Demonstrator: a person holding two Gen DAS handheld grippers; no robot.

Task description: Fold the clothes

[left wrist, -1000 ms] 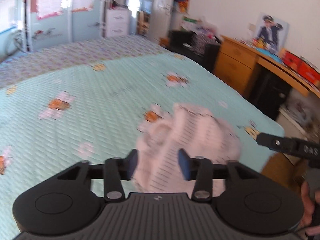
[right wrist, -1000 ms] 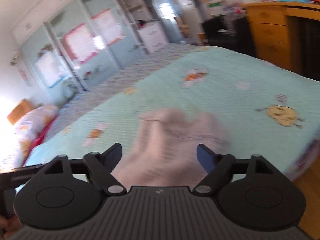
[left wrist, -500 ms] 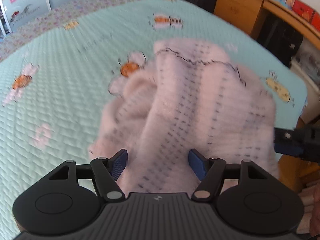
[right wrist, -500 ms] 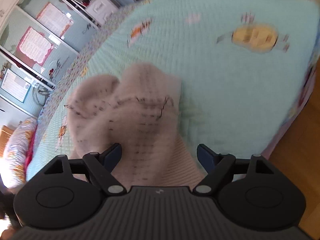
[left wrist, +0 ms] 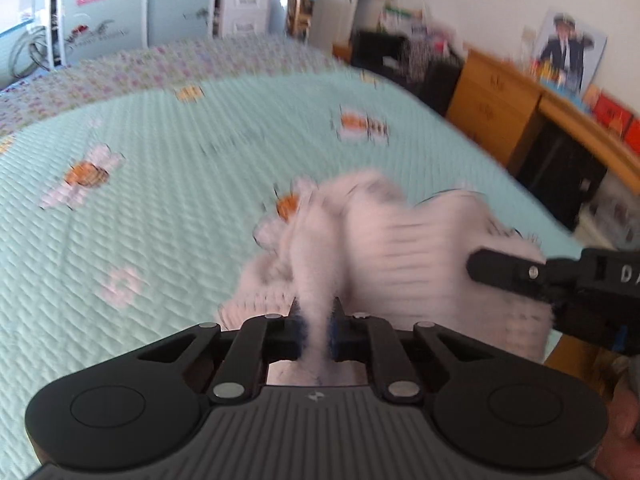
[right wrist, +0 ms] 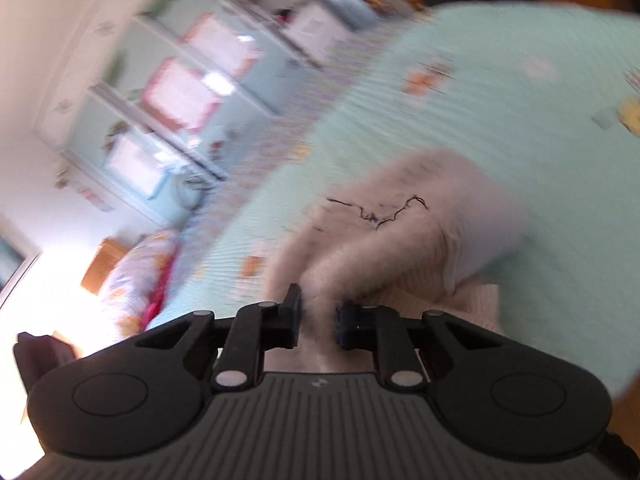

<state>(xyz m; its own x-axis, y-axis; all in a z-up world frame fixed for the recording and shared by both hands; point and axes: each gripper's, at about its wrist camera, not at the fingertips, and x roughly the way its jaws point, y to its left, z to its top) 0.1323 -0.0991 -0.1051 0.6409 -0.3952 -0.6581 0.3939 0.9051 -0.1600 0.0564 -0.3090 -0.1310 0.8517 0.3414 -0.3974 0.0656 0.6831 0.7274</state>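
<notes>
A fluffy pale pink knitted garment with dark dashes lies bunched on the near right part of the mint quilted bed. My left gripper is shut on a raised fold of it. In the left wrist view the right gripper reaches in from the right over the garment's edge. The right wrist view shows the same garment with a dark squiggle on it, and my right gripper shut on another pinch of the fabric. Both views are blurred by motion.
A wooden desk and drawers line the bed's right side, with dark gaps below. White drawers and a pale blue wardrobe stand past the far end. A pillow lies at the head of the bed. The bed's right edge is close to the garment.
Both grippers were open over the garment half a second ago; both are now closed on folds of it. The cameras have tilted up and the garment is gathered higher.
</notes>
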